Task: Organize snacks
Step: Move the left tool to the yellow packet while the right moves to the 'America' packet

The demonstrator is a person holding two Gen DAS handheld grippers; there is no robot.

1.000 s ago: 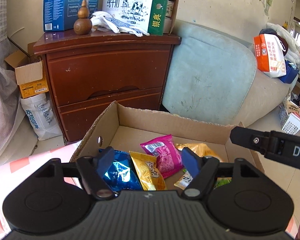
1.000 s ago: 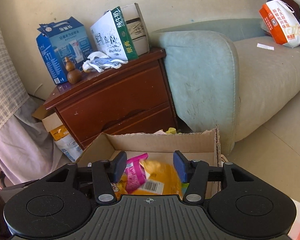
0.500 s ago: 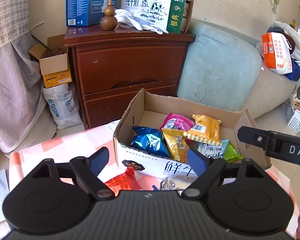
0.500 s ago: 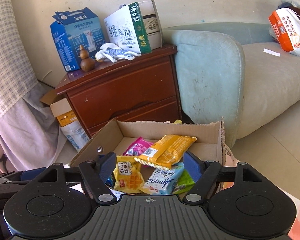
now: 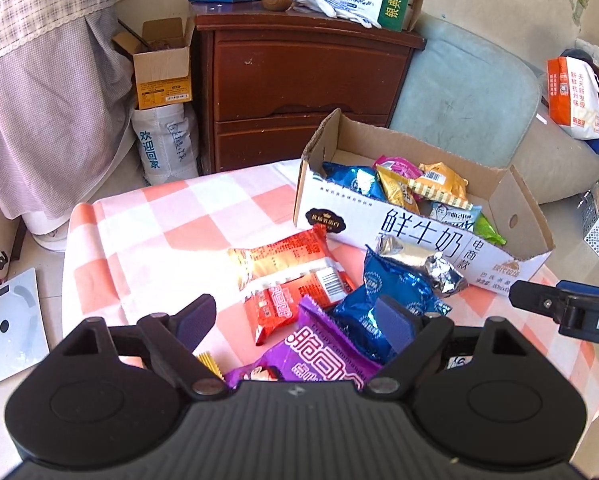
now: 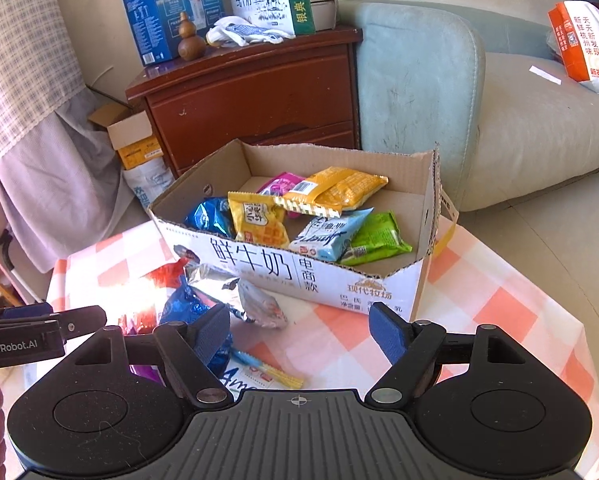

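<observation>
You are holding the left gripper [image 5: 295, 322] with jaws released over loose snacks on the checked worktop [image 5: 159, 220]: a purple packet [image 5: 311, 356] is lying between the jaws, a red packet [image 5: 287, 276] just ahead. Your right gripper [image 6: 299, 332], jaws also released, is facing the cardboard box [image 6: 299, 268] ahead, which is holding several snack packets.

We get bright daylight, with hard glare blowing out the checkered tablecloth [image 5: 187, 216] at 9 o'clock and the foil packets [image 6: 239, 296]. Fisheye bends edges, corners vignette black; focus is sharp.
</observation>
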